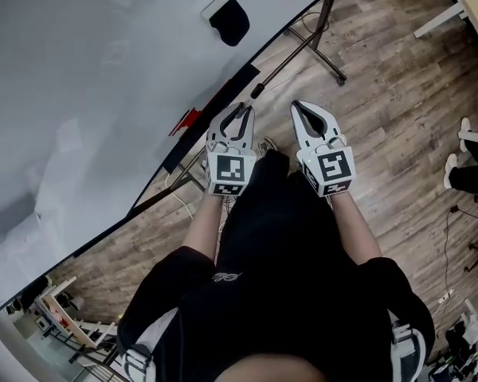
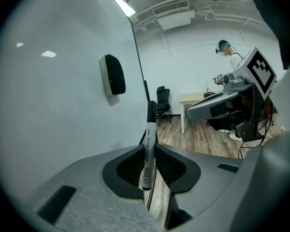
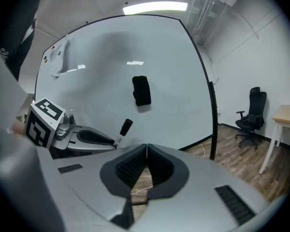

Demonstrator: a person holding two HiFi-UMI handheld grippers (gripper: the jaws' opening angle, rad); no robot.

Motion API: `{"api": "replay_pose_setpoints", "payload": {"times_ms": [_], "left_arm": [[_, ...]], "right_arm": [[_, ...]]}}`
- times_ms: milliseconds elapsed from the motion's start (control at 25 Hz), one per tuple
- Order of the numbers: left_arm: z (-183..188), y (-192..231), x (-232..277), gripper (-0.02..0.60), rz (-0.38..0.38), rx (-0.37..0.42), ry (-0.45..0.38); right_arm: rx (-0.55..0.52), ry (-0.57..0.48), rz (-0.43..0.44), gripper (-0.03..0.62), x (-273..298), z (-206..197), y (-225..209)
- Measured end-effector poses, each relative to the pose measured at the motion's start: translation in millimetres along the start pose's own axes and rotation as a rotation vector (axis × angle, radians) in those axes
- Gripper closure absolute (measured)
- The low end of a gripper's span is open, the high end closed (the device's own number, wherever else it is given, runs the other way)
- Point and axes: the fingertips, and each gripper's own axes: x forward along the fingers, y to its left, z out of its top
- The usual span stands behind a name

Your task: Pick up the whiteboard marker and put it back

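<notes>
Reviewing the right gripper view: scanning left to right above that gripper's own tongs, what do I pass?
tag cube → whiteboard marker, clamped in the left tongs → black eraser → stand post → office chair → wooden table

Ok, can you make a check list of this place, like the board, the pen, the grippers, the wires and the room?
Surface: whiteboard, upright on a stand.
Job's things: marker, clamped in the left gripper.
Clutter: black eraser stuck on the board; a red thing on its ledge, too small to tell.
Grippers: left shut on the marker; right gripper shut, empty.
Cables: a thin white wire on the floor.
Surroundings: wood floor, office chair, table.
</notes>
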Motion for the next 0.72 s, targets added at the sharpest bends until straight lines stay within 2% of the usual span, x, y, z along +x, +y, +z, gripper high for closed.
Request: {"api": "replay_pose_setpoints", "payload": {"times_ms": [120, 240, 360, 720], "left_arm": [[-7.3, 8.7, 11.0, 0.512, -0.04, 0.046, 0.009], [-15.2, 17.0, 21.9, 0.512, -0.049, 0.102, 0.048], [-31.1, 22.9, 30.6, 0.512, -0.027, 0.134, 0.135], [-71.1, 39.1, 58.4, 0.512, 0.078, 0.231, 0.368]], "right_arm": [[-0.01, 0.021, -0.012, 0.591, 14.2, -1.6, 1.2], [-0.008, 0.02, -0.027, 0.591, 25.2, 5.1, -4.4], [-0.009, 0.035, -0.009, 0.591, 33.7, 7.0, -9.0], [-0.038, 0.081, 0.145, 0.591, 61.6, 7.0, -14.8]]}}
